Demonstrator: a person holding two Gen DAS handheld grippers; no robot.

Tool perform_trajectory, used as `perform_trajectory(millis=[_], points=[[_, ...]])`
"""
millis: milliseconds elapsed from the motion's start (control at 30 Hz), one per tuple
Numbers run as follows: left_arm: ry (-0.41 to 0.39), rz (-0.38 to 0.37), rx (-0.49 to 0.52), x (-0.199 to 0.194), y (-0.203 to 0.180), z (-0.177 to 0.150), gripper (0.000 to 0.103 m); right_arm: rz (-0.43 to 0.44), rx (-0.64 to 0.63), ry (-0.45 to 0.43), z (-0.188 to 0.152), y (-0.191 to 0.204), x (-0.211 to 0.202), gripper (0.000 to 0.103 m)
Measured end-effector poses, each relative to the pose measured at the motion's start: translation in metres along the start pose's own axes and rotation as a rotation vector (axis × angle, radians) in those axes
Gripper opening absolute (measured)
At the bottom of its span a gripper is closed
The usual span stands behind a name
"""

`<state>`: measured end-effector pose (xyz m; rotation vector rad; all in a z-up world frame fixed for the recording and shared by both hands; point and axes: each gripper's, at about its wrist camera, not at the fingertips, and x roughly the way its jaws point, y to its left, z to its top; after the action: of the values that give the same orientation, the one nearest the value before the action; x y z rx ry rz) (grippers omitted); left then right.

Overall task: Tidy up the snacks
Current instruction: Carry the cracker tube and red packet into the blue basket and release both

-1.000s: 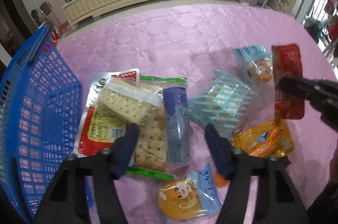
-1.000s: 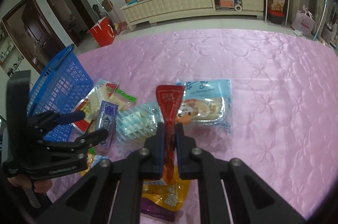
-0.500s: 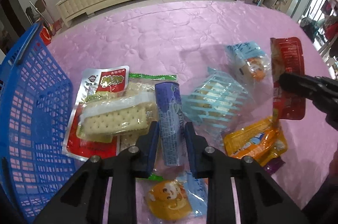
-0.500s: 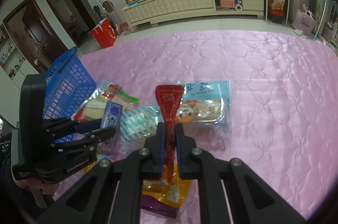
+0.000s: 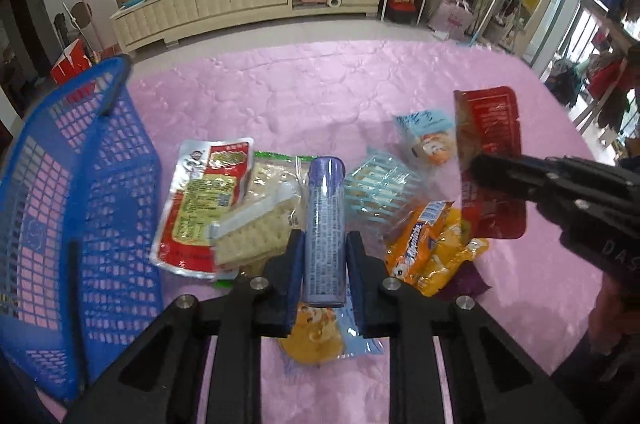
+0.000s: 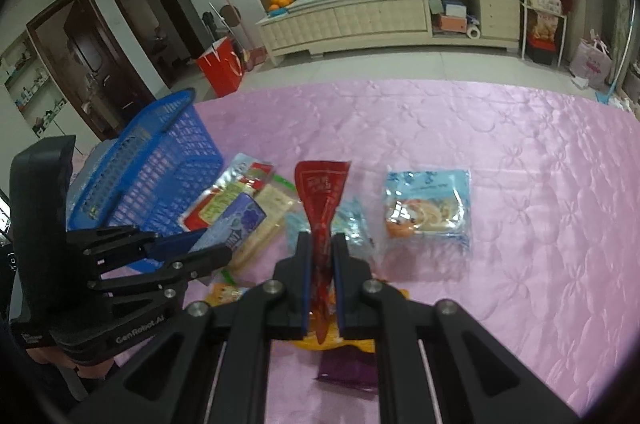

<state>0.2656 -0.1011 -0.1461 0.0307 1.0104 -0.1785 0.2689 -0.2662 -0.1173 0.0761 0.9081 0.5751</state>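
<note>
Both packets have come up off the pile since the earlier frames, and the left gripper [image 5: 323,256], then gaping over the snacks, has clamped its jaws tight on the purple packet [image 5: 325,220]. At far left the blue basket [image 5: 60,184] stands on the pink cloth [image 5: 320,96]. Right of it lie the red-and-silver pouch [image 5: 200,208], crackers [image 5: 256,236] and orange bag [image 5: 432,244]. Farthest right, the right gripper [image 6: 321,256] pinches the red packet [image 6: 321,196], lifted clear.

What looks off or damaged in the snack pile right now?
Nothing spilled or torn. The red pouch is pinched into a crease between the right gripper fingers; the blue basket stands empty.
</note>
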Motion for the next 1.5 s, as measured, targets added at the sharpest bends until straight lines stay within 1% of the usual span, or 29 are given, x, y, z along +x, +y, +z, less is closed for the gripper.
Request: perform_trajectory(millis=[100, 200, 333, 667, 800, 933, 1233, 1367, 1500], points=[[-0.038, -0.002, -0.005, -0.025, 0.002, -0.002, 0.019, 0.006, -0.029, 0.006, 0.002, 0.014, -0.002, 0.013], [-0.072, -0.015, -0.016, -0.046, 0.008, -0.002, 0.019, 0.019, -0.023, 0.011, 0.005, 0.027, -0.006, 0.013], [-0.104, -0.03, -0.021, -0.071, 0.015, -0.005, 0.019, 0.021, -0.042, 0.006, 0.009, 0.048, -0.013, 0.013], [-0.195, -0.054, -0.022, -0.138, 0.049, -0.014, 0.019, 0.024, -0.102, -0.017, 0.022, 0.103, -0.036, 0.013], [-0.223, -0.054, -0.029, -0.157, 0.067, -0.018, 0.019, 0.03, -0.128, -0.021, 0.026, 0.126, -0.037, 0.013], [-0.225, -0.057, -0.043, -0.165, 0.087, -0.022, 0.019, 0.043, -0.138, -0.007, 0.028, 0.143, -0.028, 0.013], [-0.209, -0.077, -0.123, -0.165, 0.135, -0.032, 0.019, 0.062, -0.156, 0.035, 0.033, 0.179, -0.004, 0.013], [-0.217, -0.078, -0.149, -0.167, 0.153, -0.036, 0.019, 0.075, -0.167, 0.064, 0.037, 0.193, 0.01, 0.013], [-0.232, -0.067, -0.189, -0.172, 0.179, -0.037, 0.019, 0.083, -0.19, 0.083, 0.04, 0.21, 0.021, 0.013]])
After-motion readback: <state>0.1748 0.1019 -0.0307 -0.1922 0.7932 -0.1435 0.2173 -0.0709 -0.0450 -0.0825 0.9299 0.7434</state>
